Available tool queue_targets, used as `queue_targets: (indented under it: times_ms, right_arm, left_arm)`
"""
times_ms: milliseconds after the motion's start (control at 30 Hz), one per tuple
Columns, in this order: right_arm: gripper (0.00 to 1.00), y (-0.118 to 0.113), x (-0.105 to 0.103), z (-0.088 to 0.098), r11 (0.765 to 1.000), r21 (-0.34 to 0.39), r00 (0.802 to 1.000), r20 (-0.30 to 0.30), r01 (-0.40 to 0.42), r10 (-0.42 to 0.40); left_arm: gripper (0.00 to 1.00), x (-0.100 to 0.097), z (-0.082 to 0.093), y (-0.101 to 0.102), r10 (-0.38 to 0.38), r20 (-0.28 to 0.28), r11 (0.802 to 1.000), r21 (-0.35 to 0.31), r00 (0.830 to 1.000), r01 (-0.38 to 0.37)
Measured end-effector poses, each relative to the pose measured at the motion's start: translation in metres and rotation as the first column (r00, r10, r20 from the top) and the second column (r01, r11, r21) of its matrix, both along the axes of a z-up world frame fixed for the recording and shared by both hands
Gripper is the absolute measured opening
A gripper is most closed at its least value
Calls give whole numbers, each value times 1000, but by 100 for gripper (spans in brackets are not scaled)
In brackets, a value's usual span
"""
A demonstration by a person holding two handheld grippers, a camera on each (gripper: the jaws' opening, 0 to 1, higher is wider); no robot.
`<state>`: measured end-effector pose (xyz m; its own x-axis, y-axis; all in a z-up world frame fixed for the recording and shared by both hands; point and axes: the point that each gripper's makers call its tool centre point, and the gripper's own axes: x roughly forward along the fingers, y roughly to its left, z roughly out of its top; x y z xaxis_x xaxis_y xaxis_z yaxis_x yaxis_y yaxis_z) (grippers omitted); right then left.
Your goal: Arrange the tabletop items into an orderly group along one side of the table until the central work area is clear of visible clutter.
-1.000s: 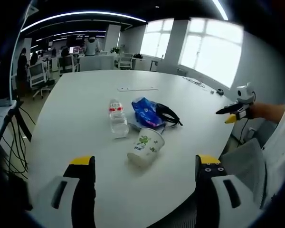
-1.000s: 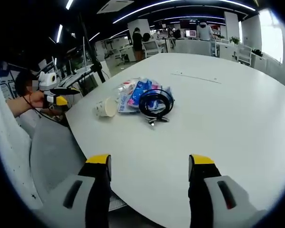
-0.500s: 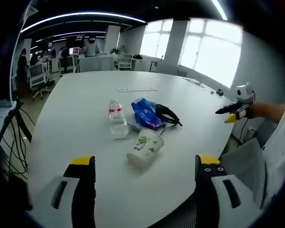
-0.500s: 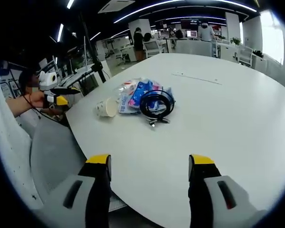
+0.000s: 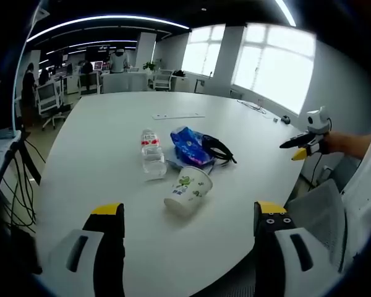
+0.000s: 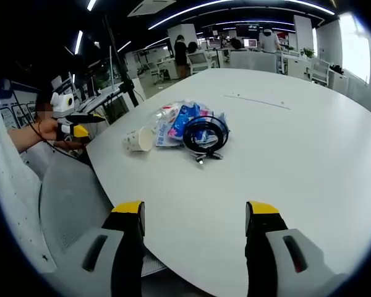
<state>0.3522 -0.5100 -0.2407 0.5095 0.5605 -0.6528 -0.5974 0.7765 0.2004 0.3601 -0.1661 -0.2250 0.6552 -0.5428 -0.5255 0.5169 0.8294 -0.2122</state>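
Note:
On the white table (image 5: 111, 124) lies a small heap: a paper cup (image 5: 187, 190) on its side, a clear water bottle (image 5: 152, 154) lying flat, a blue packet (image 5: 189, 146) and a coiled black cable (image 5: 218, 148). My left gripper (image 5: 185, 216) is open, above the table edge, short of the cup. In the right gripper view the same cup (image 6: 138, 139), bottle (image 6: 165, 114), packet (image 6: 184, 119) and cable (image 6: 204, 131) lie ahead on the table (image 6: 297, 142), and my right gripper (image 6: 195, 213) is open, well short of them. The right gripper (image 5: 306, 143) shows at the left view's right side, the left gripper (image 6: 71, 120) at the right view's left.
A thin flat strip (image 5: 178, 116) lies further along the table. Cables and small items (image 5: 260, 108) rest by the window-side edge. Office chairs (image 5: 46, 99), desks and people stand beyond the table. A tripod (image 6: 120, 74) stands left of the table.
Both views have shifted only slightly; the items lie where they were and both grippers stay open.

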Motion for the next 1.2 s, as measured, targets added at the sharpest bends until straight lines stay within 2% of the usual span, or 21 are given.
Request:
queue_targets:
  times_ms: [367,1200]
  right_arm:
    - [65,0,6,2,1000,-6,1000,0,-8,8]
    - [64,16,34,18,998,-18,998,31,-58,58]
  left_arm:
    - [88,4,0,0,-3,-1,1000,-2,1000,3]
    - [88,19,15,3,-6,28,1000,5,1000,6]
